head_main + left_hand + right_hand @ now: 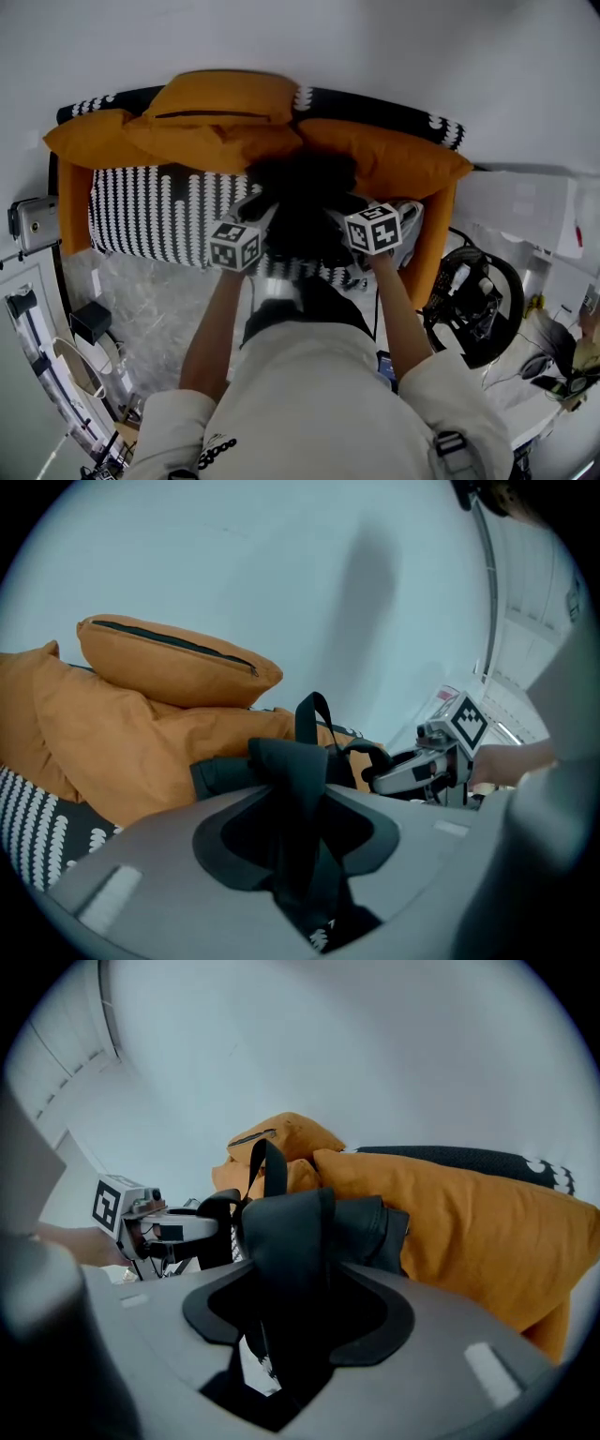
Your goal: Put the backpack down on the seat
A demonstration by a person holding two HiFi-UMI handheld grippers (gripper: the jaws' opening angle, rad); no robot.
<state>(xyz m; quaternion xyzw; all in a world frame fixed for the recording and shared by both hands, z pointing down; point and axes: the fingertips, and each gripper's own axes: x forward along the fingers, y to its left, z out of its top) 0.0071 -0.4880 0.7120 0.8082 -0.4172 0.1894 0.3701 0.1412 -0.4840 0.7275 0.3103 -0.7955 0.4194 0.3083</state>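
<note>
Biggest thing here is the sofa seat (141, 220), the black-and-white patterned one with orange cushions (220, 112) piled along its back edge. The black backpack (305, 202) sits on the right half of that seat, its top against the cushions and its bottom close to the front edge.

Main worry, I'd say: the pack looks soft and floppy, and those puffy cushions could nudge it forward, so it may slump toward the front edge and slide off. Second worry is snagging. The left claw (298, 794) is parted with a shoulder strap (281, 757) running loose through the gap, not pinched. Same for the right claw (300, 1288) and its strap (286, 1232), and I can see the seat pattern through the gap beside it. Pull either claw back at an angle and the strap could hook on a jaw and drag the pack along.

Room-wise, the left half of the seat has no bag on it, so there's space that way. The orange sofa arm (436, 244) is just beside the pack on the right, and the wall is right behind. Straight back toward the person looks like the clean exit.
</note>
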